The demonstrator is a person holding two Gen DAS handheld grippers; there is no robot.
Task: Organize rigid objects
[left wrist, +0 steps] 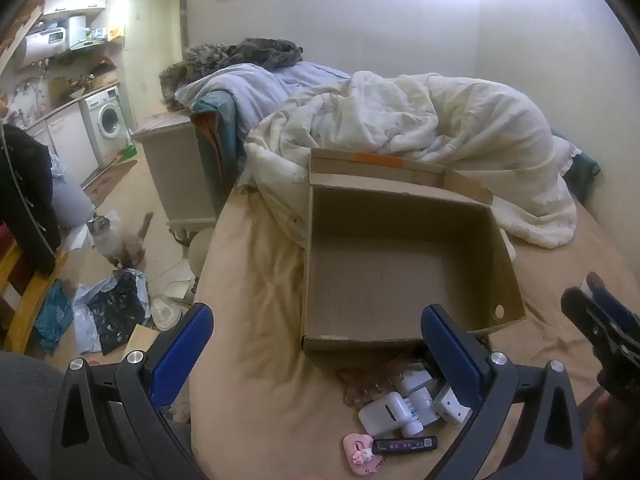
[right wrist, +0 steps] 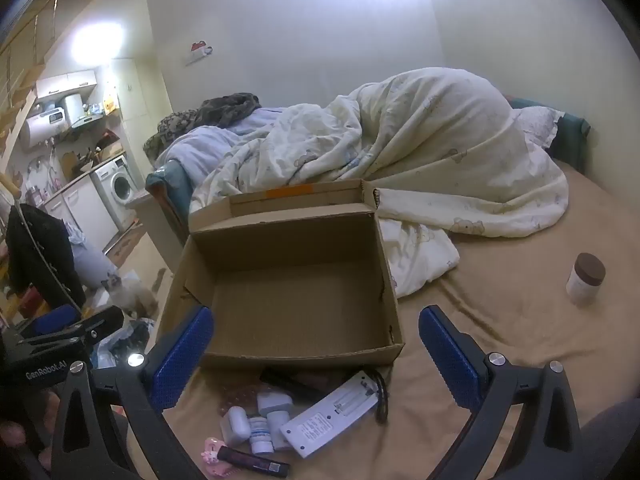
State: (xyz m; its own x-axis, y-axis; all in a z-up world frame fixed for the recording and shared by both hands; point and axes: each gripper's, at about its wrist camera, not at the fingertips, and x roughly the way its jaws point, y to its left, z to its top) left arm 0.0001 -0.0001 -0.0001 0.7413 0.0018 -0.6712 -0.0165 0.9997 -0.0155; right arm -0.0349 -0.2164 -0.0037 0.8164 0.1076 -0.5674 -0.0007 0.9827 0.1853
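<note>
Left wrist view
Left gripper (left wrist: 316, 344): jaws spread wide, nothing between the blue pads, held above the tan bed sheet (left wrist: 260, 320).
Cardboard box (left wrist: 404, 280): lid open, on the sheet just ahead of the gripper; its inside shows only bare cardboard.
Pile of small items (left wrist: 416, 404): white plastic pieces lying on the sheet just in front of the box's near wall, partly hidden by the right-hand finger.
Black tube (left wrist: 404, 445): lies flat, touching a pink heart-shaped trinket (left wrist: 360, 454), nearest the camera.
Cat (left wrist: 120, 240): on the floor beside the bed.

Right wrist view
Right gripper (right wrist: 316, 344): jaws spread wide, holding nothing, above the same box (right wrist: 296, 304).
White charger block (right wrist: 332, 416): flat in the pile by the box's near wall.
Brown-lidded jar (right wrist: 585, 279): upright on the sheet, well apart from the box, to its right.
Duvet (right wrist: 420, 152): bunched behind the box.
</note>
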